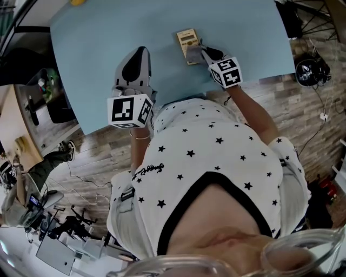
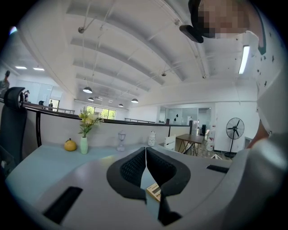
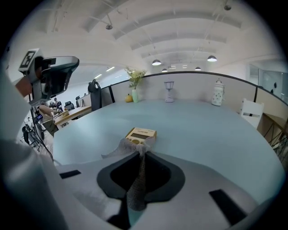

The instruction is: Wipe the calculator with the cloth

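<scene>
Blue table, head view: pale-blue table (image 1: 97, 48) on a wood-plank floor (image 1: 303, 113), with an orange object (image 1: 78, 2) at its far edge.
Calculator, head view: beige calculator (image 1: 186, 37) lies flat toward the near edge, right of the middle. Its print is too small to read.
Right gripper, head view: right gripper (image 1: 206, 52) is at the calculator's near end, and the grey cloth (image 1: 193, 54) lies on that end.
Left gripper, head view: left gripper (image 1: 140, 51) is over the table, left of the calculator and apart from it.
Jaws, left gripper view: the tips meet with nothing between them. A corner of the calculator (image 2: 154, 192) shows through the gap below.
Far edge, left gripper view: vase (image 2: 84, 144) holding flowers (image 2: 87, 120), the orange object just beside it, and a white jar (image 2: 151, 138). A fan (image 2: 234, 129) stands beyond the table.
Jaws, right gripper view: clamped on the cloth (image 3: 137, 179), which runs forward and drapes over the calculator's near end.
Far edge, right gripper view: vase and jar stand well apart.
</scene>
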Available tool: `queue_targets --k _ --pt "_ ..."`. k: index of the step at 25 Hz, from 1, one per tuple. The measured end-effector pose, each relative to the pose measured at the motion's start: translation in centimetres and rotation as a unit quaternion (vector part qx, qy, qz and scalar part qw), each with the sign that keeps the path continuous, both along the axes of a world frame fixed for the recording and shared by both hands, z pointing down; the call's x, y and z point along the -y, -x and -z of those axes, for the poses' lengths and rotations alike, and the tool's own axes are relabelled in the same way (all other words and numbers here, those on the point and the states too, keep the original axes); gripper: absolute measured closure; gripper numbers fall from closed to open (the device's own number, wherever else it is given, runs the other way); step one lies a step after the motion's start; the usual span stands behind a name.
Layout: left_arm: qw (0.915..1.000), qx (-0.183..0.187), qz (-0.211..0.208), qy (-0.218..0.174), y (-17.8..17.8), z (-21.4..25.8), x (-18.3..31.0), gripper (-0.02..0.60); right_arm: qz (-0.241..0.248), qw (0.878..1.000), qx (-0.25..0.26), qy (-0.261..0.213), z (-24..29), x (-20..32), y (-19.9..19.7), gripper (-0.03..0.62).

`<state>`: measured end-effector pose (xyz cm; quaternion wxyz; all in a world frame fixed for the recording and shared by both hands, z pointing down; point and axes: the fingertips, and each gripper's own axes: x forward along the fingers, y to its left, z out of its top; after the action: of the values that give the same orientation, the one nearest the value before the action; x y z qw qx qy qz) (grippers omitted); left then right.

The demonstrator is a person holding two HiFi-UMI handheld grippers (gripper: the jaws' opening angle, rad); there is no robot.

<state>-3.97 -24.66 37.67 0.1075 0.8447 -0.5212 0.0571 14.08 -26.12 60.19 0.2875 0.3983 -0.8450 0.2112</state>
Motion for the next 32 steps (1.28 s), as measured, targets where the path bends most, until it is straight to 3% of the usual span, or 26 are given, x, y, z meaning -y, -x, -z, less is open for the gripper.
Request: queue_targets --k 11,21,32 --pt "0.9999 -0.003 -0.011 0.003 -0.6 0.0 0.2 0.551 -0.020 1.000 0.008 0.006 -0.3 -0.3 -0.8 0.557" --pt "0.9999 0.004 -0.001 0.014 0.4 -1.0 0.7 0.551 -0.081 0.987 0.109 -0.082 7.8 3.9 -1.7 0.558" --pt "0.9994 0.014 0.000 0.033 0.2 -2.9 0.9 0.551 -0.050 0.983 0.141 -0.109 11.2 4.2 -0.2 0.563"
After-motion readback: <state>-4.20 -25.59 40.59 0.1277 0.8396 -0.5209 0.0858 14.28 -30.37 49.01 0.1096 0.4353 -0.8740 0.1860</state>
